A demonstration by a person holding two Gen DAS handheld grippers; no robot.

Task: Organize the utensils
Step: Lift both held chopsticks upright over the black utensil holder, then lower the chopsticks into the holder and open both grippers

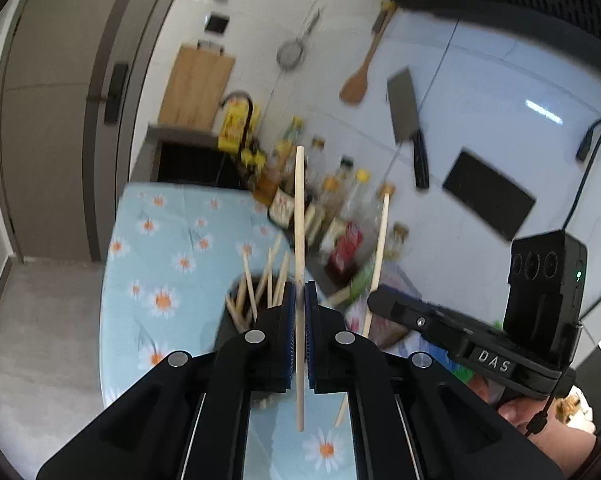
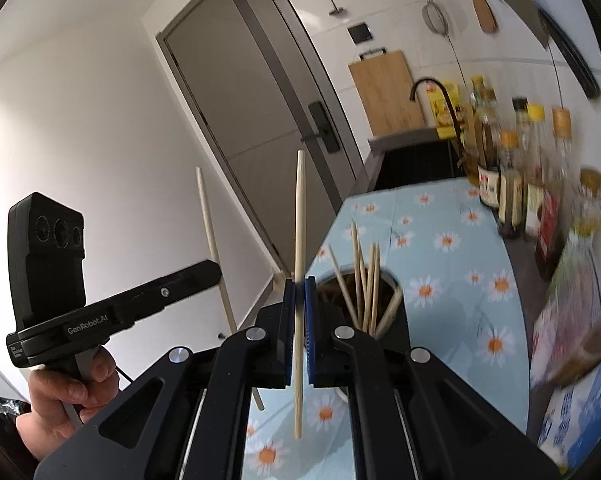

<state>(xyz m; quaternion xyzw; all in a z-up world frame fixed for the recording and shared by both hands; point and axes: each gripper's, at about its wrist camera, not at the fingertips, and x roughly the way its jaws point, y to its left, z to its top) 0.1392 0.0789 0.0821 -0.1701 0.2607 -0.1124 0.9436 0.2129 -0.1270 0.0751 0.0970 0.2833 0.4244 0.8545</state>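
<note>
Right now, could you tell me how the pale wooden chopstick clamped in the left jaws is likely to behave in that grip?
The pale wooden chopstick looks rigid and unbent, probably light. Pinched mid-length, it might pivot or slip if knocked.

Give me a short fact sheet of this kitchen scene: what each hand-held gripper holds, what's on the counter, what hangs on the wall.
left hand-held gripper: shut on a chopstick
right hand-held gripper: shut on a second chopstick
holder: dark, more chopsticks inside
counter: daisy cloth, bottles
wall: cleaver, spatula, strainer
</note>
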